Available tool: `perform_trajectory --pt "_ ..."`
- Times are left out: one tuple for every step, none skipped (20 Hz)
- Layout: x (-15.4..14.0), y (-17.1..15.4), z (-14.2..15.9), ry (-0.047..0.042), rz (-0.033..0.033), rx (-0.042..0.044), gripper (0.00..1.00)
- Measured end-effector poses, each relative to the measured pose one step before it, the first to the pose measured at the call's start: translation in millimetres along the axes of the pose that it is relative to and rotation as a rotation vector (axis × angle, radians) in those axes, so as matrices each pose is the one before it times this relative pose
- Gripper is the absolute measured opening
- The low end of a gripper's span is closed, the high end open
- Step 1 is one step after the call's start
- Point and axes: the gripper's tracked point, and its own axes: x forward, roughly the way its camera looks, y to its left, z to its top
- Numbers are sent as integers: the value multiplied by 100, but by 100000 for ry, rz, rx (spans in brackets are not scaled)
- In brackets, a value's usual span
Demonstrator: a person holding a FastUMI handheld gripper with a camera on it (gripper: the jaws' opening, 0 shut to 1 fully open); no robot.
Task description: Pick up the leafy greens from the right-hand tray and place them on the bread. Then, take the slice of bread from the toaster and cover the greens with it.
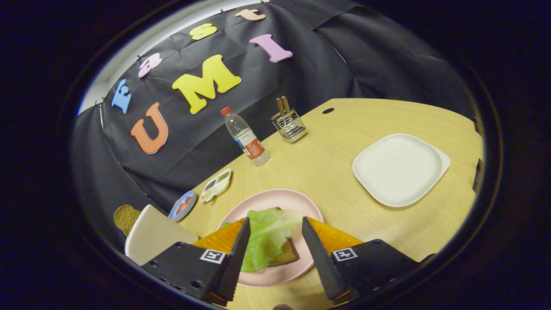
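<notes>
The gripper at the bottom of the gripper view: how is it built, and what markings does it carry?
The gripper has two flat, wedge-shaped fingers that taper to a point, with serrated inner edges. Each finger sits on an angular black block with small screw holes. Each block carries a square black-and-white marker tag near the finger's base. Orange parts show behind the blocks.

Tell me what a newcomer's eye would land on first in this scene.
First, the green lettuce leaf lying on a dark slice of bread on the pink plate, seen between the open fingers of the gripper, which touch neither. Next, the bare white square plate on the wooden table, beyond and to the right of the fingers. A water bottle stands further back, by the black cloth wall.
</notes>
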Motion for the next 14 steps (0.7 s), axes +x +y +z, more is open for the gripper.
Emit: perform_trajectory --pt "-494 207 225 -382 188 -337 88" --pt "-565 189 456 -1892 232 -1509 90" --pt "-695 322 598 -3002 -422 -2656 90" --pt "-737 349 912 -3975 -245 -3452 92" --pt "-693 619 890 -4222 -207 -3709 94" --pt "-720 675 1088 -4468 18 -4124 94" --pt "-857 815 1060 -4897 123 -4227 94" --pt "-771 1048 1458 -5301 388 -4100 95" --pt "-827 1111 1415 -5079 489 -3498 96" --pt "-542 1293 1491 -5090 791 -2885 96" --pt "-483 1403 1158 -4317 1230 -2511 96" --pt "-313 1594 1040 -2878 1866 -1951 95" --pt "-156 1852 629 -1927 2274 -1046 95" --pt "-152 1903 447 -450 2237 -97 95"
